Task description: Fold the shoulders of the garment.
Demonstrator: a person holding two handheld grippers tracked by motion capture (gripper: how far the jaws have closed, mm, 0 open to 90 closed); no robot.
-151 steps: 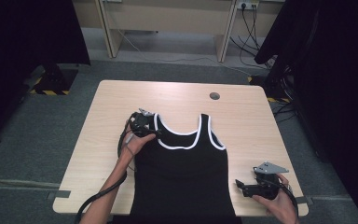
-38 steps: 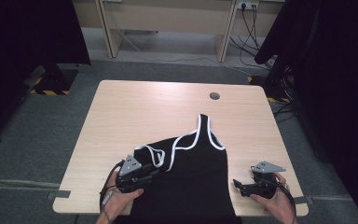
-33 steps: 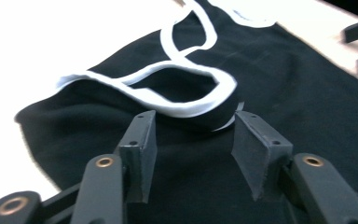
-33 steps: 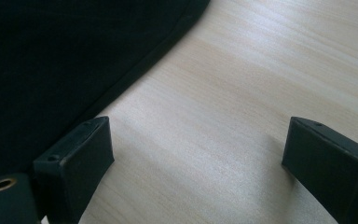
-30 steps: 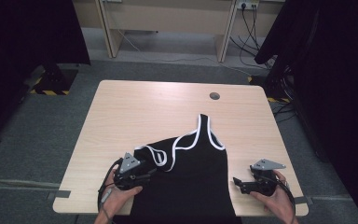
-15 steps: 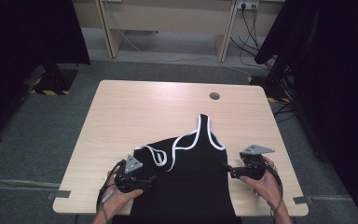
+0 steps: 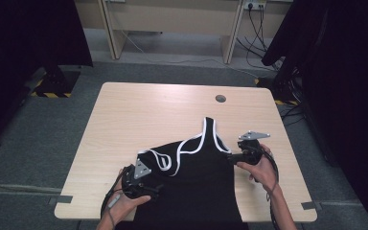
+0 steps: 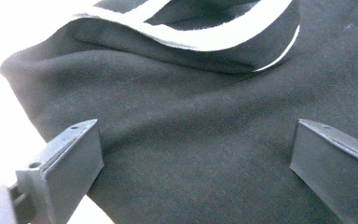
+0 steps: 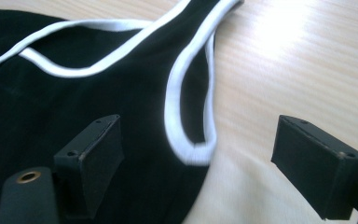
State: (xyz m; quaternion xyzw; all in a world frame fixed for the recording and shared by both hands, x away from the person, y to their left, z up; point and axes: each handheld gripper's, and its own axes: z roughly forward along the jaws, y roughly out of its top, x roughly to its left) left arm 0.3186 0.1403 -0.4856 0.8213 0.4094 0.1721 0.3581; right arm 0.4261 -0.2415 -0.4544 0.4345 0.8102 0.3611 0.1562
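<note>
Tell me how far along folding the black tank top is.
Done: the tank top's left shoulder strap lies folded in over the body. In hand: the left hand-held gripper, jaws just opened, has nothing pinched; the right hand-held gripper hovers open at the other armhole. Left: that side probably needs folding, then the rest.

— We see the table evenly lit from above, the room's left and right sides dark.
— We get washed-out glare left in the left gripper view, blur in the right gripper view.
</note>
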